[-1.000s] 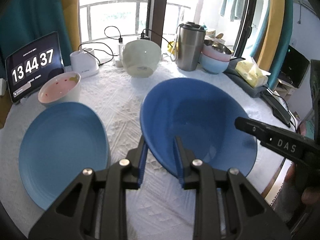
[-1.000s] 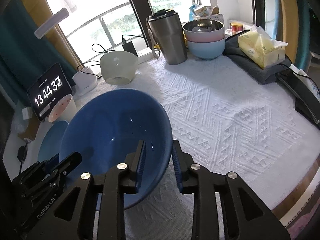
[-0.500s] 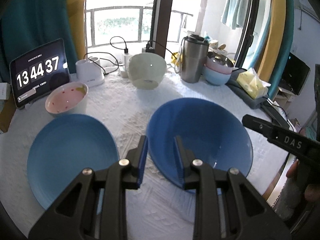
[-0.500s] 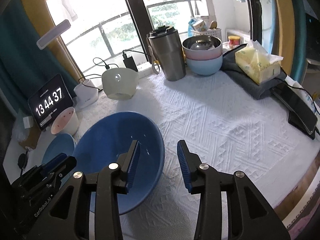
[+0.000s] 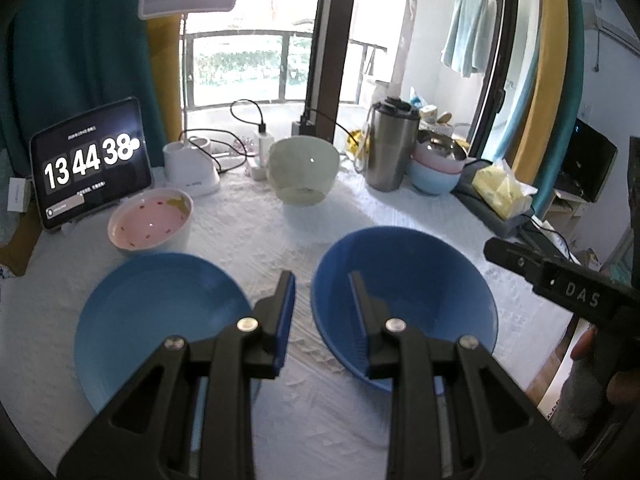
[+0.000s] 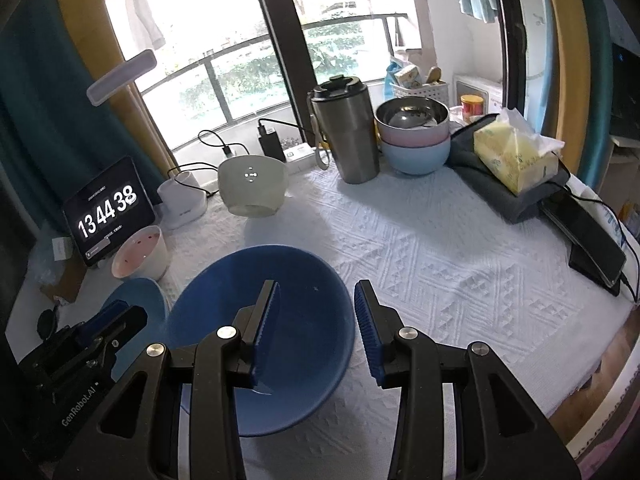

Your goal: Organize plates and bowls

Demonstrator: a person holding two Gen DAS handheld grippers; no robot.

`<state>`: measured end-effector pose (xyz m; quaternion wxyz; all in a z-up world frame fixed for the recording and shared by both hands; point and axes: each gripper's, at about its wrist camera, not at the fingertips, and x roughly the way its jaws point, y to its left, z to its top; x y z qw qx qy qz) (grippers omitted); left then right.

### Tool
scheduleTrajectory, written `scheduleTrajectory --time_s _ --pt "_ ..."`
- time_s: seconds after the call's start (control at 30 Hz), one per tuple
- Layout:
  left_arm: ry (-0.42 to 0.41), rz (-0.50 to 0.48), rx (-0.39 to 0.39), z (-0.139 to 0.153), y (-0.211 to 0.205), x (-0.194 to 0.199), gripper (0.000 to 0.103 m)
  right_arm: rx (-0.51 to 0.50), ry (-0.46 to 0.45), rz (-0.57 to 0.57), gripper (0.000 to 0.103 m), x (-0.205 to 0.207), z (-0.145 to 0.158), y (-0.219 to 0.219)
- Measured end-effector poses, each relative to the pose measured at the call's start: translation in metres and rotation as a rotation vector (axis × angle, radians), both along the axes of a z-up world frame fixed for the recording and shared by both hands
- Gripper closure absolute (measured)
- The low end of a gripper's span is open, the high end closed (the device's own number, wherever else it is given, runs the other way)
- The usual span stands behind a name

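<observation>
The deep blue bowl (image 5: 404, 304) sits upright on the white textured cloth, near the counter's (image 6: 460, 264) front edge, with both grippers hovering over it and neither touching it. It looks like rigid, smooth plastic or melamine: probably light, stiff and a little slippery, so the sensible hold is a pinch across the thin rim, one finger inside and one outside, rather than on the curved wall. The left gripper (image 5: 322, 314) stands spread, its fingers straddling the bowl's near-left rim from above; the right gripper (image 6: 316, 326) is likewise released, jaws wide over the bowl's right side.

Just left of the bowl lies the flat blue plate (image 5: 160, 320), toward the front-left corner; its low lip would be harder to get a finger under. Behind it stands a small pink-lined bowl (image 5: 150, 224), then a cream bowl (image 5: 302, 170) at the back edge, and a stack of bowls (image 6: 414, 140) beside a steel tumbler (image 6: 348, 132) toward the back right.

The left view shows the plate whole; the right view shows only a sliver of it behind the left tool. The right view alone shows the steel bowl topping the stack and the open cloth on the counter's right half.
</observation>
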<state>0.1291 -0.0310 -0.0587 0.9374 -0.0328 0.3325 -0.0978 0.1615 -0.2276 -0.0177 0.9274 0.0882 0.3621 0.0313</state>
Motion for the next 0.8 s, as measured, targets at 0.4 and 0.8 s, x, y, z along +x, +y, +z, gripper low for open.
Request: scheduleTrajectory --time_s 0.4,0.8 --pt "-0.058 0.043 -0.005 0.014 0.035 -0.004 0.074 -0.038 -0.021 0.07 0.062 0.006 0.013 0.037" --pt "-0.064 0.072 -0.01 0.012 0.074 0.0 0.071 -0.083 -0.003 0.131 0.062 0.017 0.008 0.081"
